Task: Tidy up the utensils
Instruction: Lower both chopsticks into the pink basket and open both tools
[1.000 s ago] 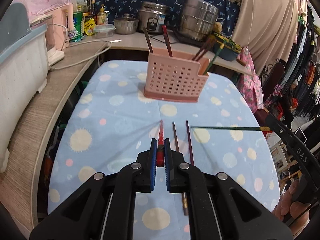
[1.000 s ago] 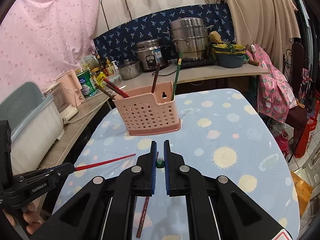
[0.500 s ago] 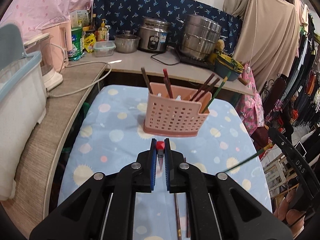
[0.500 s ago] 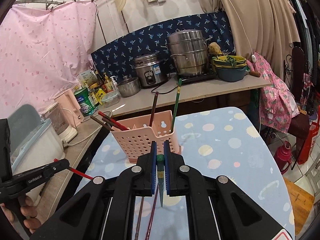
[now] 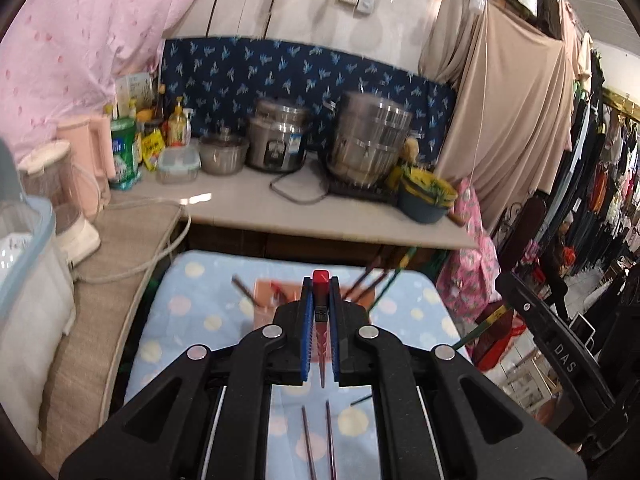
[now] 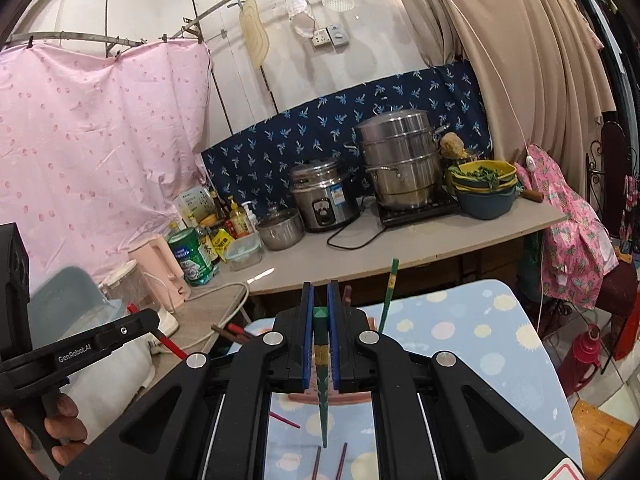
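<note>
- The left gripper has black plastic arms with ribbed blue pads, and its jaws are clamped on a red chopstick. The stick has a square blunt top that pokes up past the pads, and it tapers to a fine point that hangs down toward the near side.
- The right gripper is built the same way; its jaws are clamped on a green chopstick. This one is slim, has a yellow band, and narrows to a sharp tip.
- A pink plastic basket stands at the far end of the desk, mostly hidden behind each gripper. Several thin sticks lean out of it, among them a green one with a yellow mark.
- The desk is covered in pale blue cloth printed with soft round dots and sun shapes.
- Two dark red chopsticks lie flat side by side on the cloth at the near end, under the left gripper.
- On the far counter are shiny steel pots, round and stacked, and a rice cooker.
- A hand at the left edge of the right wrist view grips the left tool's black handle.
</note>
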The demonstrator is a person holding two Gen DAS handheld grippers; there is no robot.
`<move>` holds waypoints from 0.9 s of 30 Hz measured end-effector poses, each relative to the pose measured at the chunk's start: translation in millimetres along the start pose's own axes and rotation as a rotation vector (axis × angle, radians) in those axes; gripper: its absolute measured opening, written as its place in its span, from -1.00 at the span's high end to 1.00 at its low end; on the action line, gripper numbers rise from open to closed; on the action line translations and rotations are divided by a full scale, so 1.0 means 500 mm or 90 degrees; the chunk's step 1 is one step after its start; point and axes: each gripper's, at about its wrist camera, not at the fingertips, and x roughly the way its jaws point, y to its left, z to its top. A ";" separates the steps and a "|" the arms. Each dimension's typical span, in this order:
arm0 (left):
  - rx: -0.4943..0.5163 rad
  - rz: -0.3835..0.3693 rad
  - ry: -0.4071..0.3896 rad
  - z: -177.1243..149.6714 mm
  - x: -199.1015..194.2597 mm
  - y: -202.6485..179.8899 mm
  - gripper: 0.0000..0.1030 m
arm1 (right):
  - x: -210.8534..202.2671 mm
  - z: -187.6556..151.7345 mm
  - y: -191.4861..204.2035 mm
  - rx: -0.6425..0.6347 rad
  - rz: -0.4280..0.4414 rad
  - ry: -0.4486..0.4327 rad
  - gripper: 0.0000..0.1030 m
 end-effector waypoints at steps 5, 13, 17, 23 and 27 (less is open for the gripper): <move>-0.002 0.011 -0.044 0.082 0.013 -0.012 0.87 | 0.027 0.086 0.021 -0.003 0.005 -0.045 0.88; -0.003 0.062 -0.087 0.169 0.064 0.009 0.87 | 0.110 0.172 0.034 0.006 0.004 -0.067 0.88; -0.002 0.080 -0.075 0.169 0.098 0.028 0.87 | 0.165 0.167 0.032 0.004 0.002 -0.055 0.88; -0.018 0.089 -0.033 0.143 0.157 0.069 0.87 | 0.246 0.125 0.025 0.004 -0.007 -0.018 0.88; -0.021 0.089 -0.007 0.117 0.190 0.087 0.87 | 0.284 0.086 0.020 0.002 -0.014 0.009 0.88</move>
